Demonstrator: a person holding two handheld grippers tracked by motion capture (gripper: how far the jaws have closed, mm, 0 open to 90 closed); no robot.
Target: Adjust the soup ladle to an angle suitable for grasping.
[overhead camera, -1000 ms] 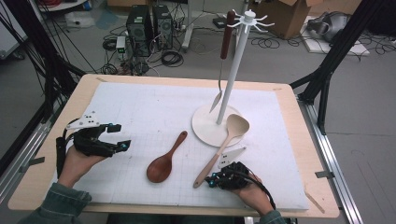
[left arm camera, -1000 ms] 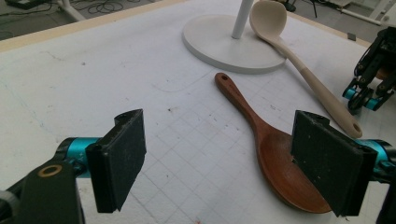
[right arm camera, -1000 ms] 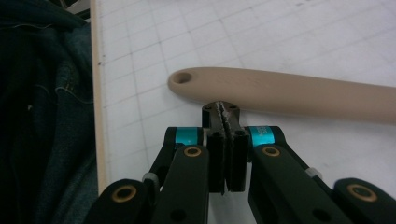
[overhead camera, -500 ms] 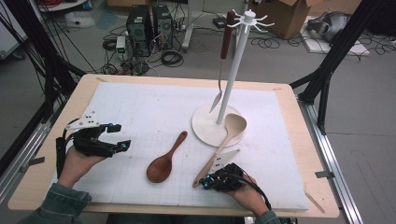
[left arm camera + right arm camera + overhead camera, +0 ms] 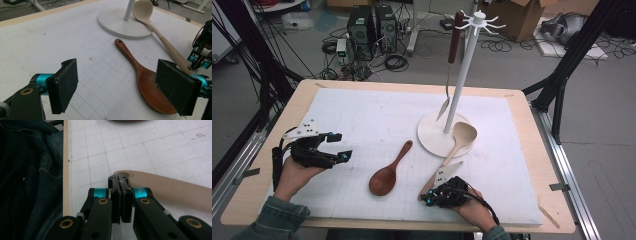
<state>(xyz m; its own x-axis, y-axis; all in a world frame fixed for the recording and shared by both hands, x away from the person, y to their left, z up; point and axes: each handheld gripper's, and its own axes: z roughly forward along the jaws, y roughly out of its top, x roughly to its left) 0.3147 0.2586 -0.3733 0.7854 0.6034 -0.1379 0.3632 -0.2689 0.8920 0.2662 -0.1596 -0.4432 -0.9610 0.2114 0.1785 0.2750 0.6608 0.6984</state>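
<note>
Right now my right tongs (image 5: pixel 121 195) are pressed together at the hole end of the pale spoon (image 5: pixel 455 145), with nothing between them. That end lies just behind their tips. The pale spoon lies flat on the white mat (image 5: pixel 362 120) on the table (image 5: pixel 539 135), and its bowl rests on the round foot of the white stand (image 5: pixel 432 132). A brown-handled tool (image 5: pixel 453 55) hangs from the top of the stand. Just beside the pale spoon lies a dark brown spoon (image 5: pixel 388 172). My left tongs (image 5: pixel 117 91) are wide apart and hold nothing. They are low over the mat, facing the brown spoon's bowl.
</note>
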